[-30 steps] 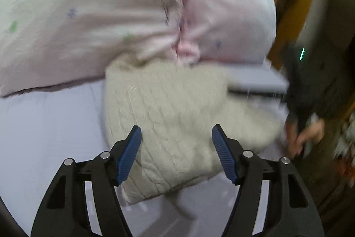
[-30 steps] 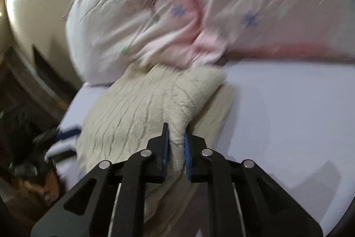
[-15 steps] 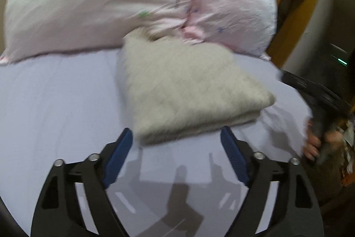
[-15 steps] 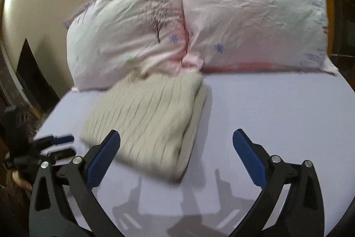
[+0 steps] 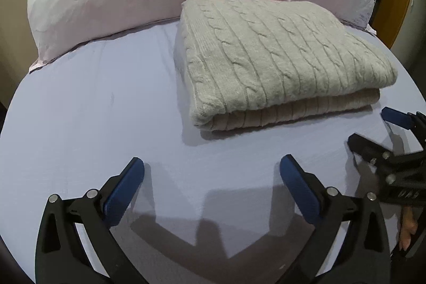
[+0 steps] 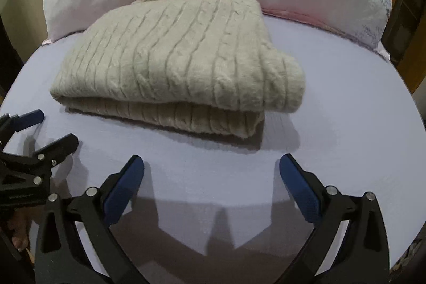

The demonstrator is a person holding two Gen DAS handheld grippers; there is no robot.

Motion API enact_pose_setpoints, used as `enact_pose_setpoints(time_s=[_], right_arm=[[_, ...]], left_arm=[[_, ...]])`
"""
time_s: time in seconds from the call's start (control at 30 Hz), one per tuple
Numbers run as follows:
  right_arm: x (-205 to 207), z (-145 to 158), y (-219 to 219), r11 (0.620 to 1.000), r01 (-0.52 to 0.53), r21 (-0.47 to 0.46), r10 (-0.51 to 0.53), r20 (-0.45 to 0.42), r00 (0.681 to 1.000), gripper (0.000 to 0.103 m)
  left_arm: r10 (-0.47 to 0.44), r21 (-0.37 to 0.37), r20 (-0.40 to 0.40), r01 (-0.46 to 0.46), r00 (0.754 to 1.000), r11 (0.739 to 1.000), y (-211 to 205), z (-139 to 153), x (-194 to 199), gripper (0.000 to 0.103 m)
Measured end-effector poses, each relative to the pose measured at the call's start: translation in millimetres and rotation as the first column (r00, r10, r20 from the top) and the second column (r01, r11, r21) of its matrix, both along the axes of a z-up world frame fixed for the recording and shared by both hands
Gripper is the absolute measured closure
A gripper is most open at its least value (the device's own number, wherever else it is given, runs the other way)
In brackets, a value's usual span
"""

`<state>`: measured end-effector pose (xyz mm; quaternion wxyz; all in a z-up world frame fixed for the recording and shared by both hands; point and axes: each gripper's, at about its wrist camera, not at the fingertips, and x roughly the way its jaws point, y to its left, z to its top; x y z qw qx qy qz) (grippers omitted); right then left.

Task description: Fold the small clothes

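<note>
Beige folded sweater lies clear of both gaping claws.

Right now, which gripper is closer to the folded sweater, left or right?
Neither clearly. The left gripper and right gripper both hover open over the sheet, just short of the sweater's near edge.

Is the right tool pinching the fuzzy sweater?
No, the right tool is open above the bare purple sheet, and the folded sweater lies beyond its tips, untouched.
</note>
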<state>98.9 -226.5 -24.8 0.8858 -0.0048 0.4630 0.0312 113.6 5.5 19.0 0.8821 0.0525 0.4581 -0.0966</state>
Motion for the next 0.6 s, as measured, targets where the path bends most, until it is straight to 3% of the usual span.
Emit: enact_pose_setpoints(time_s=[0.6], right_arm=[[-0.7, -0.8, -1.7, 1.000, 0.001, 0.001, -0.001, 0.001, 1.000, 0.002]], left_arm=[[-0.002, 0.001, 0.001, 0.002, 1.000, 1.000, 1.7, 0.0, -2.7, 0.001]])
